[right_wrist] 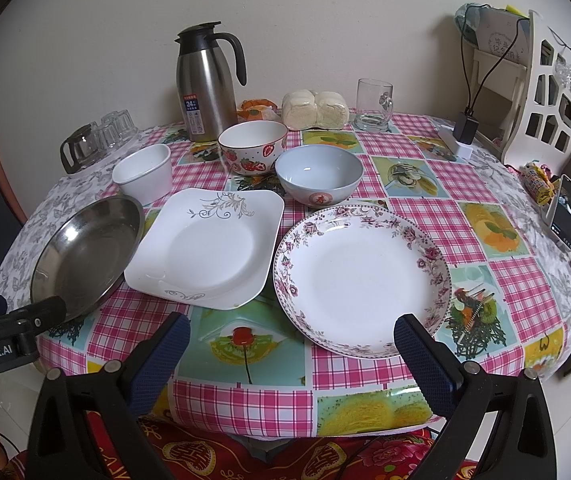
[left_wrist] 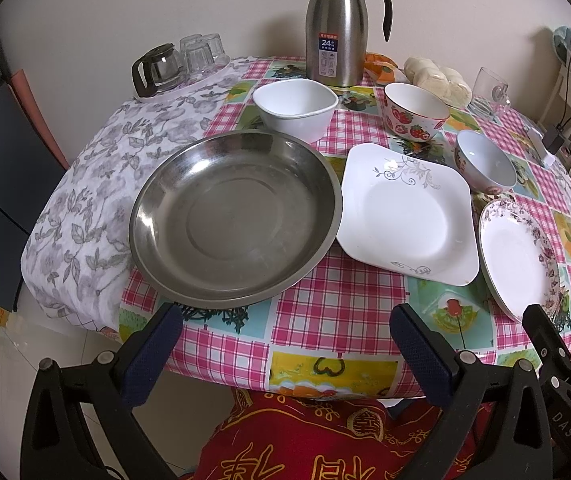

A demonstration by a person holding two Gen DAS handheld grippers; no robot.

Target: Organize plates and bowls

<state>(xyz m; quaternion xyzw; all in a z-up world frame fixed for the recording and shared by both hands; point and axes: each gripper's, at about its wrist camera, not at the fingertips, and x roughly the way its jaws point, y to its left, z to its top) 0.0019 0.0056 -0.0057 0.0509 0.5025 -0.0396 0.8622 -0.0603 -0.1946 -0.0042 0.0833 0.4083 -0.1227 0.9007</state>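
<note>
**Six dishes lying spread across the checked table, both grippers waiting at its near edge**

The square white plate (right_wrist: 205,246) is serving as the landmark here, sitting mid-table with a grey vine print at two corners. Just to its left the steel pan (left_wrist: 235,220) is lying; whether the rims are touching is hard to tell. In the right wrist view the left gripper's arm is cutting off the pan's near rim. Just to the square plate's right the round floral plate (right_wrist: 361,280) is resting, its rim close beside; in the left wrist view its right edge is running out of frame behind the right gripper's arm.

Behind the square plate three bowls are standing apart from one another: a plain white bowl (left_wrist: 295,110) to the back left, a strawberry bowl (right_wrist: 252,148) straight behind, and a pale blue bowl (right_wrist: 319,180) to the back right, showing a red emblem.

Further back a steel thermos (left_wrist: 335,28) is standing, with a glass pot (left_wrist: 155,70) and upturned glasses far left, their number hard to make out.

The left gripper (left_wrist: 285,350) is hovering with its jaws spread wide, holding nothing, in front of the pan and square plate. The right gripper (right_wrist: 291,354) is likewise gaping wide and empty, its right finger overlapping the floral plate's near rim in view. A bare strip of checked cloth is lying between the plates and the table's near edge (right_wrist: 285,420).
</note>
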